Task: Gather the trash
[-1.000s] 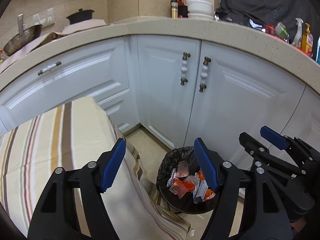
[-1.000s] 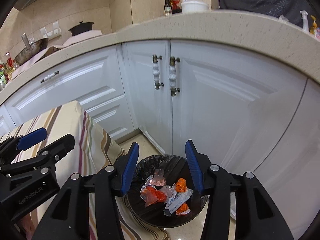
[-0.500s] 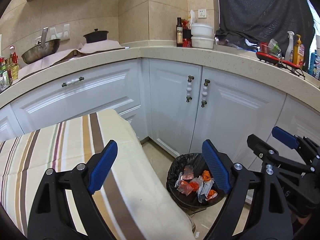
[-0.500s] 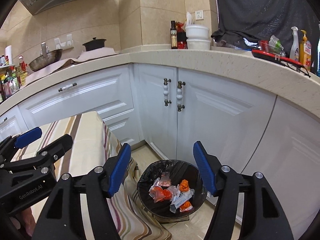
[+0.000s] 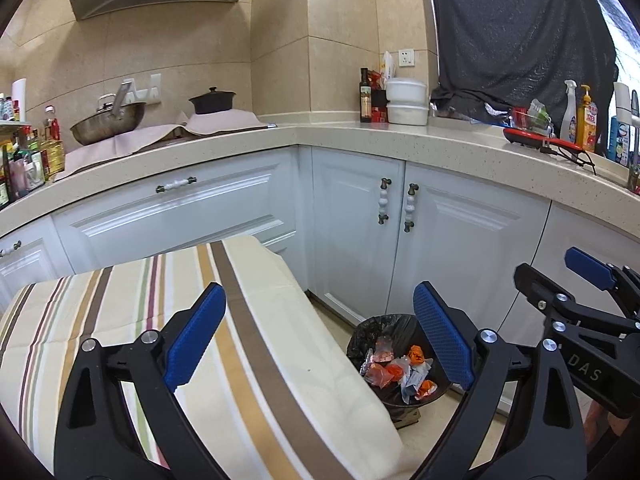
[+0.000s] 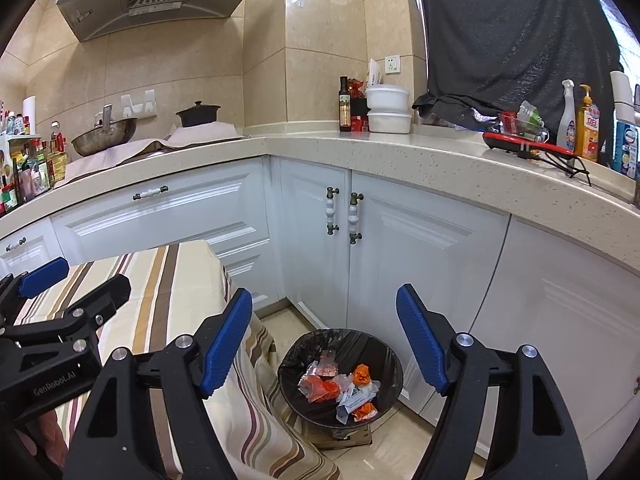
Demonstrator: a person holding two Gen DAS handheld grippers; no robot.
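Observation:
A round trash bin with a black liner (image 6: 394, 364) stands on the floor by the white corner cabinets; it also shows in the left wrist view (image 5: 360, 334). Several orange, red and silver wrappers (image 6: 340, 390) lie inside it, seen also in the left wrist view (image 5: 396, 372). My left gripper (image 5: 320, 340) is open and empty, held high over the edge of the striped tablecloth (image 5: 120, 320). My right gripper (image 6: 324, 340) is open and empty, held high above the bin. Each gripper shows at the edge of the other's view.
A beige counter (image 6: 400, 156) runs around the corner with a wok (image 6: 104, 136), a black pot (image 6: 198, 114), white bowls (image 6: 388, 110), bottles and a red tray (image 6: 524, 144). White cabinet doors (image 6: 420, 248) stand behind the bin. The striped table (image 6: 168, 280) is to the left.
Both grippers have risen and drawn back from the bin, so more of the counter and wall shows. The bin looks smaller. Both stay open and empty.

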